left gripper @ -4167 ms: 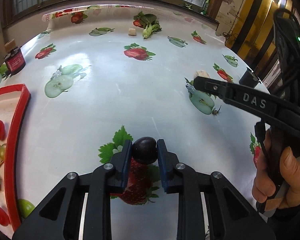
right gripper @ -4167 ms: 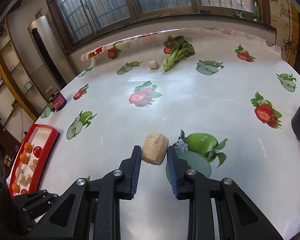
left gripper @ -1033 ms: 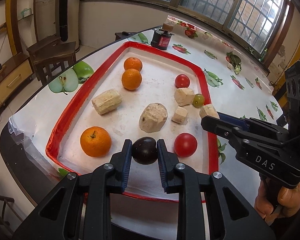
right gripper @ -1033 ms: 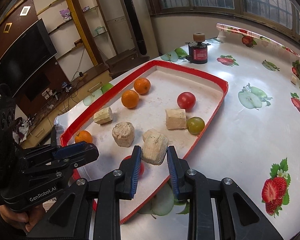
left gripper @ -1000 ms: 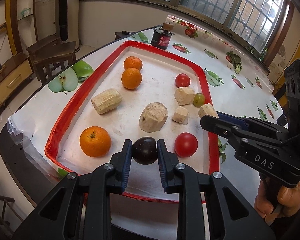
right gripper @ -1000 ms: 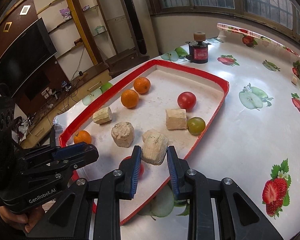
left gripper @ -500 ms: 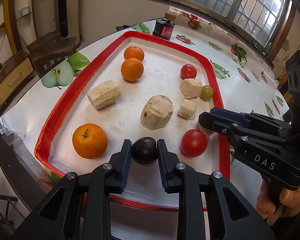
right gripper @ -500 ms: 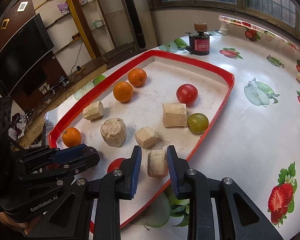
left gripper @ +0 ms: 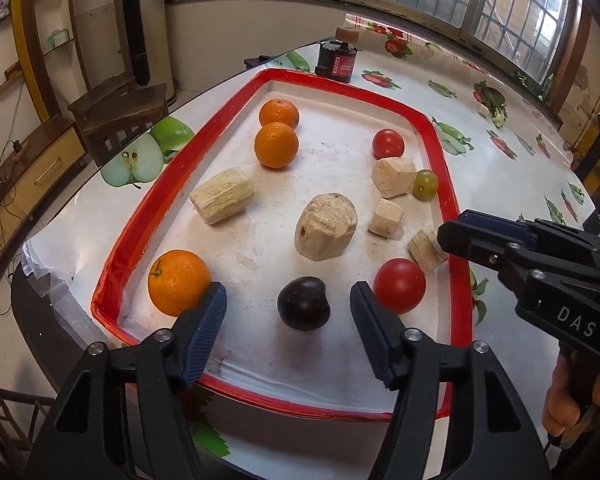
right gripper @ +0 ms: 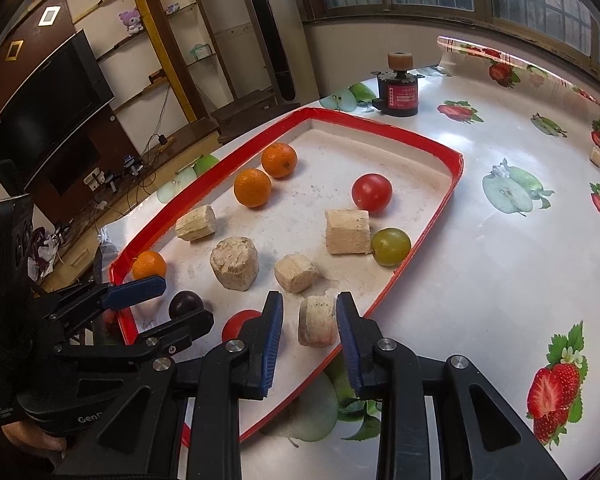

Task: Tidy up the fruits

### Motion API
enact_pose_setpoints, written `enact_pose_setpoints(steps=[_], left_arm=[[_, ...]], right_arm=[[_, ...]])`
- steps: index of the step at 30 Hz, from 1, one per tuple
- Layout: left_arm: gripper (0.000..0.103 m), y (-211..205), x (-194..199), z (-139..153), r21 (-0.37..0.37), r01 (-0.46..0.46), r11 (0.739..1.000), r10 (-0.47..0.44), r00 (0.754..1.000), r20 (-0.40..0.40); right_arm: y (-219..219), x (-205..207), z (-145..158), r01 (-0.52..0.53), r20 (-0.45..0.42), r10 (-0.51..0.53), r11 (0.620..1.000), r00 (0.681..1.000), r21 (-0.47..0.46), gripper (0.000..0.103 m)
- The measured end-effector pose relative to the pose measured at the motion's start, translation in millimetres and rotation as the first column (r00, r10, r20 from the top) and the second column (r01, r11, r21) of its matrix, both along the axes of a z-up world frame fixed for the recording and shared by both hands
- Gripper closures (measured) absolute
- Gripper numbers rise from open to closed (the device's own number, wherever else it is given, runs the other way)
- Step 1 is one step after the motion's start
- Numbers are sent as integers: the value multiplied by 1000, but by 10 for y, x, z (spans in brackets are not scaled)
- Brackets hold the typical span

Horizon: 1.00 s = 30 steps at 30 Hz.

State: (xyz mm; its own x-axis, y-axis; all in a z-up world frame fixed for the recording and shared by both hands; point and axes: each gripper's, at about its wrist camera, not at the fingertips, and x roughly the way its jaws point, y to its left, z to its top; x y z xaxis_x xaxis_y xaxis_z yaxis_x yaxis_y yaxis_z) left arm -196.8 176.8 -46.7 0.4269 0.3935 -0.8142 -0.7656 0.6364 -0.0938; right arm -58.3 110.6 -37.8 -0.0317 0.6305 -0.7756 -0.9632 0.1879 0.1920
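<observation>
The big tray with the red rim [left gripper: 454, 216] sits on the white table with fruit pictures [right gripper: 500, 248] and is getting full. The left gripper [left gripper: 288, 320] has its two blue-tipped fingers spread wide apart. The round dark purple plum [left gripper: 303, 303] lies on the tray floor between them, and neither finger touches it. A small orange [left gripper: 178, 282] is just beside the left finger, and a shiny red tomato [left gripper: 399, 285] is just beside the right finger.

The right gripper [right gripper: 309, 326] is open a little too. The pale, rough sugarcane chunk [right gripper: 317, 320] stands on the tray between its fingers, close to the red edge. There looks to be a small gap on each side.

So both pieces look set down. In the tray there are also two more oranges, another tomato, a green grape [right gripper: 390, 246] and other pale chunks. Far off on the table, a small pale piece [left gripper: 483, 110] lies by some green leaves, so there may be more to bring.
</observation>
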Motion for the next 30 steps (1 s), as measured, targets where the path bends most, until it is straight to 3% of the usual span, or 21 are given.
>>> enact_pose_setpoints(steps=[7,10,15,18,21,30], left_arm=[[39,-105,-45,113,56,19,998,-18,1000,-20],[33,-188,-70,149,85,31,996,-28,999,-35],[29,-336,-138,225,135,45,990,-38,998,-52],[28,-421,-179,274,168,54,984,-45,997,-61],[21,-493,-194,297,192,73,979,-60,996,-73],[21,-551,-307,356,196,36,980,-23,997,-69]], right_arm=[[-214,111,117,-10,22,10,1000,1000,20,67],[-302,159,149,-28,21,27,999,999,27,65],[-415,154,213,-77,61,74,996,995,36,33],[-465,92,241,-122,105,119,992,987,25,26],[-515,-8,250,-176,155,174,984,973,4,22],[-656,-246,199,-286,236,288,957,928,-43,18]])
